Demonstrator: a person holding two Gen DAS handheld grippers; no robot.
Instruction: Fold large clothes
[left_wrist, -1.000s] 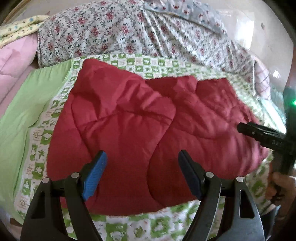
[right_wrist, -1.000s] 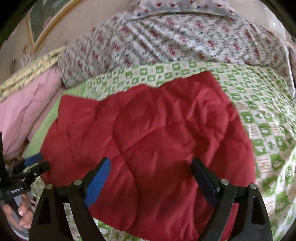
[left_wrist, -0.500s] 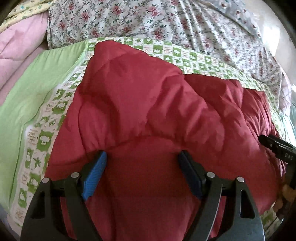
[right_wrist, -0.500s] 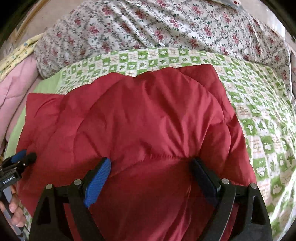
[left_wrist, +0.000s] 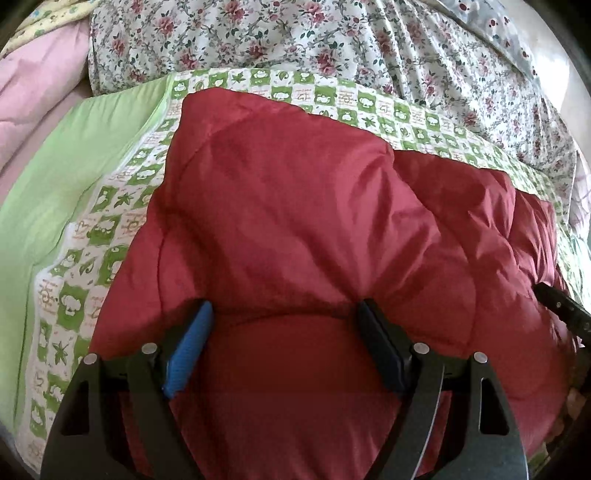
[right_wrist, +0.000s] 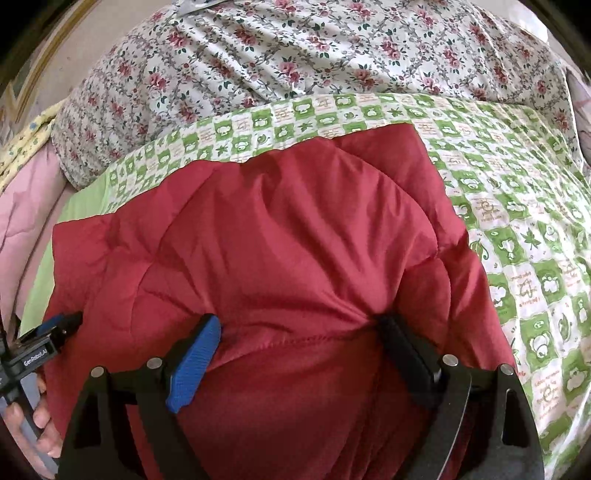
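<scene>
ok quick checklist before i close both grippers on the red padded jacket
1. Left gripper wide, with fabric between the jaws: ok.
2. Right gripper wide, with fabric between the jaws: ok.
3. Red padded jacket lying on the green patterned sheet: ok.
4. Jacket flat: not ok, it is puffy and creased.
5. Pads over one layer only: cannot tell.
6. Grippers apart from each other: ok.

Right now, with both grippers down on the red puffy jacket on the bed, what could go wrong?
1. The red jacket bulges thickly between the wide jaws of the left gripper and right gripper; a grip may catch only one layer.
2. Pulling could drag the green patterned sheet along.
</scene>
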